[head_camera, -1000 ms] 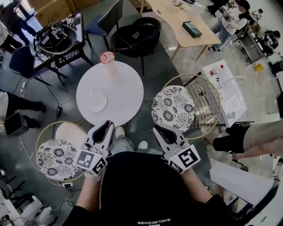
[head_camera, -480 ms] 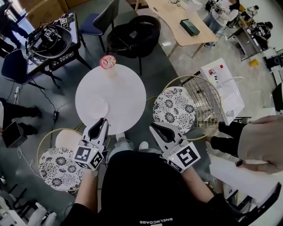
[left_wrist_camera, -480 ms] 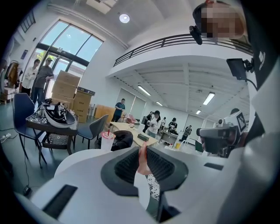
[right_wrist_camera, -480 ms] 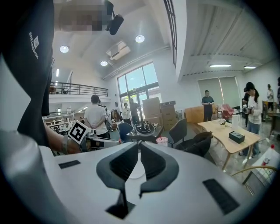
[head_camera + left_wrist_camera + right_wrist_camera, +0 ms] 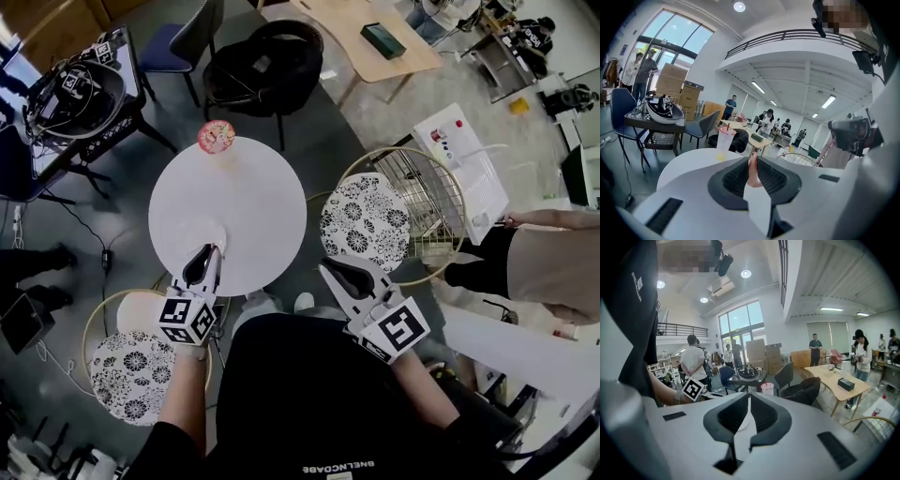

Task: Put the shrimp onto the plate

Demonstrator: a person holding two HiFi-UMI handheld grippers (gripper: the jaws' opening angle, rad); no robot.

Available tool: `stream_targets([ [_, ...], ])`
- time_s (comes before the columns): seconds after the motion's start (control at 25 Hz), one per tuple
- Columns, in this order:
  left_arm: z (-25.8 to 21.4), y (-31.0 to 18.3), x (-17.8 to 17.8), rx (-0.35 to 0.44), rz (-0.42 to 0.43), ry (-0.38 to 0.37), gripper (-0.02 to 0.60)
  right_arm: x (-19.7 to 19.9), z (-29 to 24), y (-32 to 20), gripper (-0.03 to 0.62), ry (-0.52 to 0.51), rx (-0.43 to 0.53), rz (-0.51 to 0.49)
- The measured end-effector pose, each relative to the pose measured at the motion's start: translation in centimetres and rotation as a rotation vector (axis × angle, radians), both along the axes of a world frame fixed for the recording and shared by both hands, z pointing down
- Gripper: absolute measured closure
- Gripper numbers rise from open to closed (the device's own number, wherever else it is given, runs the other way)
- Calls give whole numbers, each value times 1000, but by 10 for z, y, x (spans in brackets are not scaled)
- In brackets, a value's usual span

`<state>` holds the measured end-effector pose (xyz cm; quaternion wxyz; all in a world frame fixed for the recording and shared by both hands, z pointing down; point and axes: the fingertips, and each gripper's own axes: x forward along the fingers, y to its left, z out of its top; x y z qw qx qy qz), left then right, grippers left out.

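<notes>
A pink shrimp (image 5: pixel 753 168) is pinched between the jaws of my left gripper (image 5: pixel 753 158), which is shut on it. In the head view the left gripper (image 5: pixel 213 249) reaches over the near edge of the round white table (image 5: pixel 253 202). Its tip is at the near rim of a white plate (image 5: pixel 192 232), part of which it hides. My right gripper (image 5: pixel 327 268) hangs off the table's right side, beside my body. Seen in its own view, the right gripper (image 5: pixel 748 398) is shut with nothing held.
A pink lidded cup (image 5: pixel 217 136) stands at the table's far edge. A floral stool (image 5: pixel 366 222) and a wire basket (image 5: pixel 441 211) stand to the right, another floral stool (image 5: pixel 131 375) at lower left. Chairs, tables and people fill the room beyond.
My left gripper has moved forward with the shrimp, from off the table's near edge to over the plate's rim. The right gripper has stayed where it was.
</notes>
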<state>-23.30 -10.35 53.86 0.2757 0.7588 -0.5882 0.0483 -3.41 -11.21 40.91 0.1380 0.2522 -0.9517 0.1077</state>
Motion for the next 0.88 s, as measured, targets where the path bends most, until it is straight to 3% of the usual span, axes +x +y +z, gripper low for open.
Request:
stream_targets([
  [0.88, 146, -38, -47, -234, 24, 38, 525, -11, 18, -23, 566, 109, -40, 158],
])
